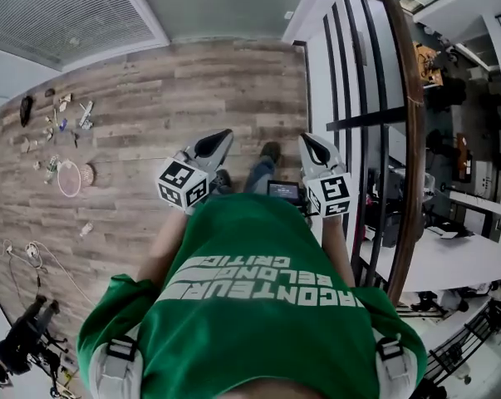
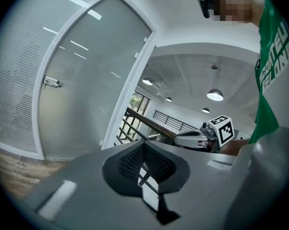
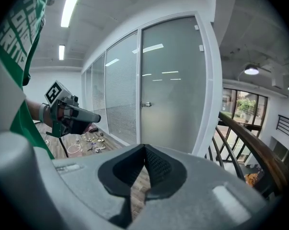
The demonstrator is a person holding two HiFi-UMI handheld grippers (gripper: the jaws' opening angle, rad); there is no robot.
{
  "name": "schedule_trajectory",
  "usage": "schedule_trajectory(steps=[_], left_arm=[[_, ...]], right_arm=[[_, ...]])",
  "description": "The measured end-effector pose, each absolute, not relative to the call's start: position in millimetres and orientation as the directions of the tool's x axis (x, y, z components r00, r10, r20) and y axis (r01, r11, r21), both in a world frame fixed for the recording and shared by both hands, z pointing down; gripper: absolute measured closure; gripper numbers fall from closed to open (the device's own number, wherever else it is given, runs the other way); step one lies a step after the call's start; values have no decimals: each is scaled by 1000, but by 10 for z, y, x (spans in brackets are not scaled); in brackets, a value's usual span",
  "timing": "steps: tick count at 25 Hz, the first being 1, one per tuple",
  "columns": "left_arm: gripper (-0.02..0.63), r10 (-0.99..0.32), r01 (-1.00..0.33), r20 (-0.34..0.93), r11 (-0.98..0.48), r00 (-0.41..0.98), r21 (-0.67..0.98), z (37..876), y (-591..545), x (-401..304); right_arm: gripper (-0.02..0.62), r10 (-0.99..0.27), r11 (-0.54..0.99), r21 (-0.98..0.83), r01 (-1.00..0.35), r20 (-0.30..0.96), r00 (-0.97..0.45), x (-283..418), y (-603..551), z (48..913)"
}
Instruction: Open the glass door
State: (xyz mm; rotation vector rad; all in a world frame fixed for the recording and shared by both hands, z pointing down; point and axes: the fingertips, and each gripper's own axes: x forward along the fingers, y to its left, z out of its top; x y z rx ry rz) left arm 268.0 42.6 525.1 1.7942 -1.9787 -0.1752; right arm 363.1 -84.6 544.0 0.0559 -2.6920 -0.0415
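Person in a green shirt (image 1: 258, 306) is holding 2 grippers out over the wood floor (image 1: 134, 98). The left gripper (image 1: 222, 135) and right gripper (image 1: 310, 142) are both sitting pinched together, nothing in them. The glass door (image 3: 175, 85) is standing closed ahead (handle (image 3: 145, 104) on its left edge), well apart from both, with a railing (image 3: 245, 138) running off to its right.

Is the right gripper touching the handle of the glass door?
Apart. In the right gripper view the right gripper, jaws shut and empty, points toward the handle on the glass door, with wooden floor visible between them.
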Motion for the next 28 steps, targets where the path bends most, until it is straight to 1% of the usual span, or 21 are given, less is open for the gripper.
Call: schedule_trajectory(steps=[8,15,22,28], left_arm=[[591,-971,-924,238,116,-28,364,5115,-531,2544],[591,-969,-930,247,111,-23,350,5156,-1172,2578],[591,-965,-926,254,151,-62,347,5138,-1566,2583],[591,-957,-914,272,199,-103,355,5195,-1583,2608]], right_arm=[[603,-25,999,-12,-32,410,-912,3437,-1779,5400],[603,-31,999,-26,-47,421,-907,3525,-2430,5528],[603,21,999,-43,3,428,-903,3476,-2840,5627],[603,58,998,-50,41,428,-902,3386,-3009,5679]])
